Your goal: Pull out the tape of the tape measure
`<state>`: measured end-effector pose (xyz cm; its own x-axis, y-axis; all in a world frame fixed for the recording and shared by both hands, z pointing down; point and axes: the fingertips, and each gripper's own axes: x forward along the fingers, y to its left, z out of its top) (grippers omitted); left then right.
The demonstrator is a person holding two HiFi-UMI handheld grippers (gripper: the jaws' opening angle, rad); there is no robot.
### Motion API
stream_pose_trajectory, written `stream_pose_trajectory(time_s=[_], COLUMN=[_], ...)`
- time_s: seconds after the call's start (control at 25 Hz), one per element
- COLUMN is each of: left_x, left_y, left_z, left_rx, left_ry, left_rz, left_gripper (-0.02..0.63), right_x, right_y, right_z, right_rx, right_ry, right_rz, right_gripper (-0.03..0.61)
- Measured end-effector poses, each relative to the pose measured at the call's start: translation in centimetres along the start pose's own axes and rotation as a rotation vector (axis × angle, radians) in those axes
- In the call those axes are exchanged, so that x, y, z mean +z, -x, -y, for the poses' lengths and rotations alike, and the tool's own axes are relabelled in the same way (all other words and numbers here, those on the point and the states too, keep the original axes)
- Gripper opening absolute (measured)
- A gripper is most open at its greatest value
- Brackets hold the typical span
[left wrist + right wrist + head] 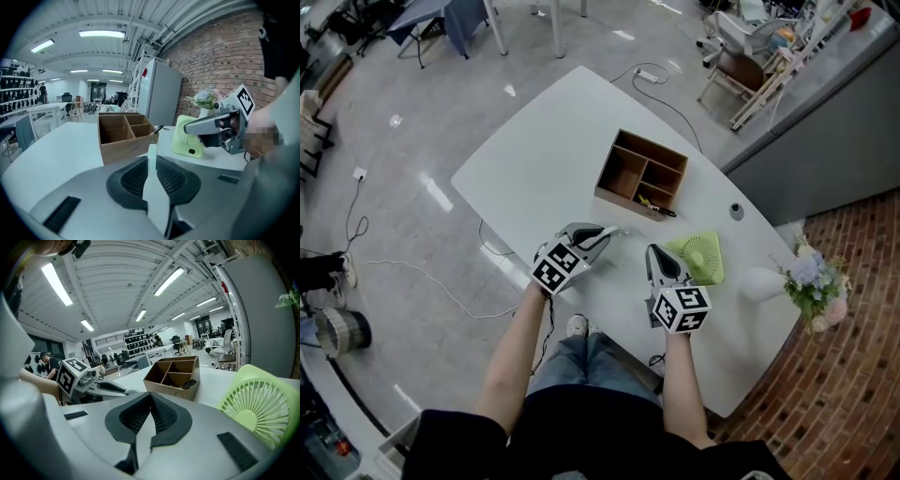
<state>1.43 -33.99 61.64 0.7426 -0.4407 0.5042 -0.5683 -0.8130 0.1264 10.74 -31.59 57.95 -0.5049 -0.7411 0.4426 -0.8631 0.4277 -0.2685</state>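
Observation:
My left gripper (606, 234) is over the white table (534, 169), near its front edge, with a white flat strip (618, 232) sticking out past its tips. In the left gripper view that white strip (155, 197) stands on edge between the dark pads (131, 180), which press on both its sides. Whether it is the tape itself or another part of the tape measure I cannot tell, and no case shows. My right gripper (657, 251) hangs just to the right, its tips beside the green fan. Its pads (164, 416) meet with nothing between them.
A wooden box with compartments (642, 173) stands just beyond both grippers, a black item (664, 210) at its front right corner. A pale green fan (698, 255) lies to the right of my right gripper. Further right stand a white vase (764, 283) and flowers (814, 281).

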Motion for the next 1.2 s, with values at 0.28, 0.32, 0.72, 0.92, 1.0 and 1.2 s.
stream_pose_trajectory(time_s=[0.28, 0.32, 0.72, 0.92, 1.0, 1.2], left_x=[4.0, 4.4, 5.3, 5.3, 5.3, 5.2], left_y=[3.5, 3.9, 6.4, 7.1, 7.3, 7.7], left_z=[4.8, 5.5, 8.8, 9.5, 9.7, 10.1], left_rx=[-0.065, -0.074, -0.096, -0.092, -0.092, -0.105], left_ry=[-0.089, -0.101, -0.134, -0.141, -0.145, -0.140], left_rz=[0.103, 0.109, 0.143, 0.142, 0.141, 0.149], left_gripper=[0.071, 0.071, 0.070, 0.070, 0.071, 0.069], right_x=[-1.1, -1.2, -1.4, -1.2, -1.1, -0.9], right_y=[0.4, 0.6, 3.0, 3.7, 3.7, 4.1], right_z=[-4.4, -4.7, -6.4, -7.1, -7.4, -7.6], right_rx=[0.120, 0.129, 0.150, 0.168, 0.172, 0.159], right_ry=[0.059, 0.064, 0.106, 0.108, 0.114, 0.147], right_rz=[-0.061, -0.062, -0.037, -0.021, -0.021, -0.006], right_gripper=[0.052, 0.054, 0.054, 0.054, 0.054, 0.008])
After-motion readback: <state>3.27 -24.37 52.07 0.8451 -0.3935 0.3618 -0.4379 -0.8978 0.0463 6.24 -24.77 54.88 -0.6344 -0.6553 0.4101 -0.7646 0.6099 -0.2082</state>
